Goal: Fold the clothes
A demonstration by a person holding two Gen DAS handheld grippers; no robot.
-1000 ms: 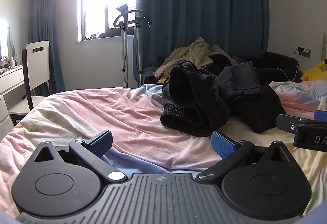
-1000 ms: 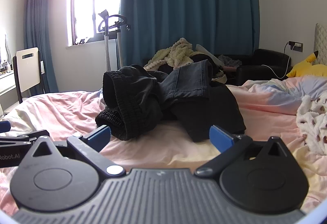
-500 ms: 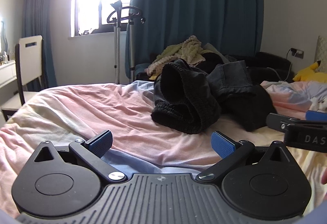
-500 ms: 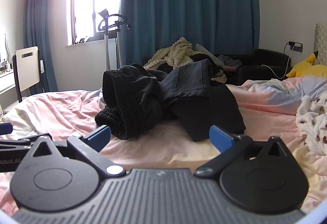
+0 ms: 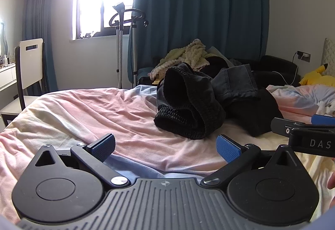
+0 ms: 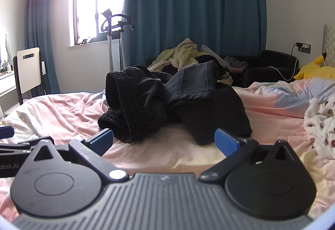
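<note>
A heap of dark clothes [image 5: 201, 104] lies in the middle of the bed: a black ribbed-waist garment [image 6: 134, 108], grey jeans [image 6: 192, 83] draped on top, and a black piece [image 6: 222, 114] underneath. My left gripper [image 5: 165, 146] hovers low over the pink sheet, open and empty, short of the heap and to its left. My right gripper [image 6: 164, 138] is open too, nothing between its blue pads, just in front of the heap. The right gripper's side shows at the right edge of the left wrist view [image 5: 305, 135].
The bed [image 5: 83, 112] has a rumpled pink, yellow and blue sheet. A fleecy white spotted cloth [image 6: 320, 123] lies at the right. Behind the bed are a cream knitted blanket [image 6: 178, 56], a garment steamer stand [image 5: 125, 45], a black armchair [image 6: 268, 68], a yellow plush toy [image 6: 314, 68] and a white chair [image 5: 29, 66].
The left gripper has swung a little rightward, so the heap sits more central in its view. The right gripper has barely moved. Both stay open.
</note>
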